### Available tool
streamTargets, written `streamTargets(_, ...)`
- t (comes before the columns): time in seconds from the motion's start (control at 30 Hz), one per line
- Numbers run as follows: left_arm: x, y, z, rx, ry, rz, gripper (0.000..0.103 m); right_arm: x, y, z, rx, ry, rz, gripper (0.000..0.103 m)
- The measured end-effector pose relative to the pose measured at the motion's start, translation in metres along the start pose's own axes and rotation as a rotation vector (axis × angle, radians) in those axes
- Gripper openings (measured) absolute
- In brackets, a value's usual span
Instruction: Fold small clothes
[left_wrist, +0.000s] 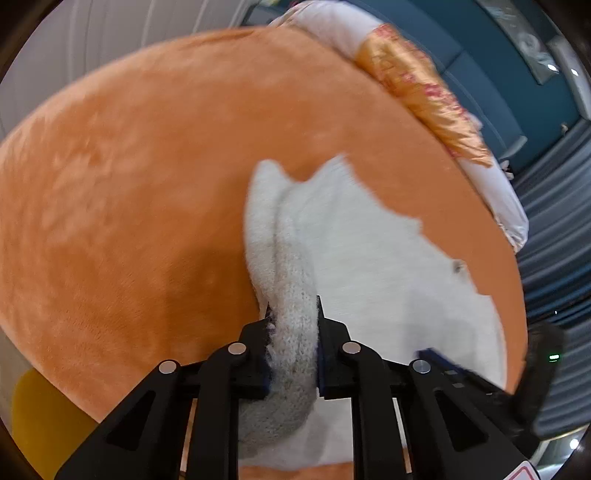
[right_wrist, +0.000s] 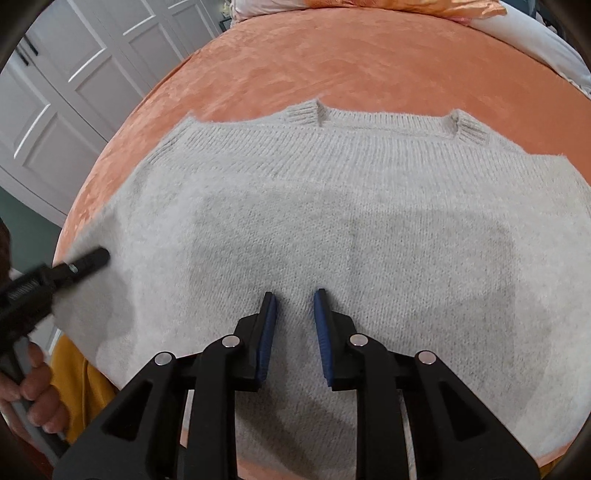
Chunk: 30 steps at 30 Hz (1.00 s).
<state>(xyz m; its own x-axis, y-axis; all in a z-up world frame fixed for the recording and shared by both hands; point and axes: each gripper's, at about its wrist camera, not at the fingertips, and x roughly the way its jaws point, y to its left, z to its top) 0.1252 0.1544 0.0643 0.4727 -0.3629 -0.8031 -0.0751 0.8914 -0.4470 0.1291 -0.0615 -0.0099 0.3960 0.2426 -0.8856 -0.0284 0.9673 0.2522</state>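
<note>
Over an orange plush bedspread (right_wrist: 332, 62), both grippers tilt steeply downward at a pale grey knitted sweater (right_wrist: 332, 206) spread flat, its ribbed neckline toward the far edge. At the sweater's left side, the left gripper (left_wrist: 293, 314) is clenched on a bunched fold of the knit, which is drawn up into a ridge between its blue pads (left_wrist: 320, 354); in the right wrist view that gripper shows as a blurred black tip (right_wrist: 86, 260), with the person's hand (right_wrist: 38, 387) on its grip below. The right gripper (right_wrist: 294, 295) hovers over the sweater's lower middle, jaws slightly parted, with nothing seen pinched between them. Pillows (left_wrist: 424, 81), white and gold patterned, lie along the far edge of the bed. White panelled wardrobe doors (right_wrist: 74, 74) stand beyond on the left.
</note>
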Motion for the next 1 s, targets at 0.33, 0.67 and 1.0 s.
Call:
streamTargets(0.33, -0.042, -0.176, -0.026, 0.360, -0.098, -0.111, 0.010, -0.078, -0.044, -0.031, 0.113, -0.125, 0.085, 0.032)
streamTargets(0.67, 0.058, -0.300, -0.114, 0.588, 0.140, -0.132, 0.010, -0.166, -0.190, -0.105, 0.349, -0.195, -0.008, 0.034)
streamTargets(1.0, 0.036, -0.300, -0.145, 0.691, 0.113, -0.052, 0.072, -0.190, -0.226, -0.116, 0.448, -0.259, 0.095, 0.062)
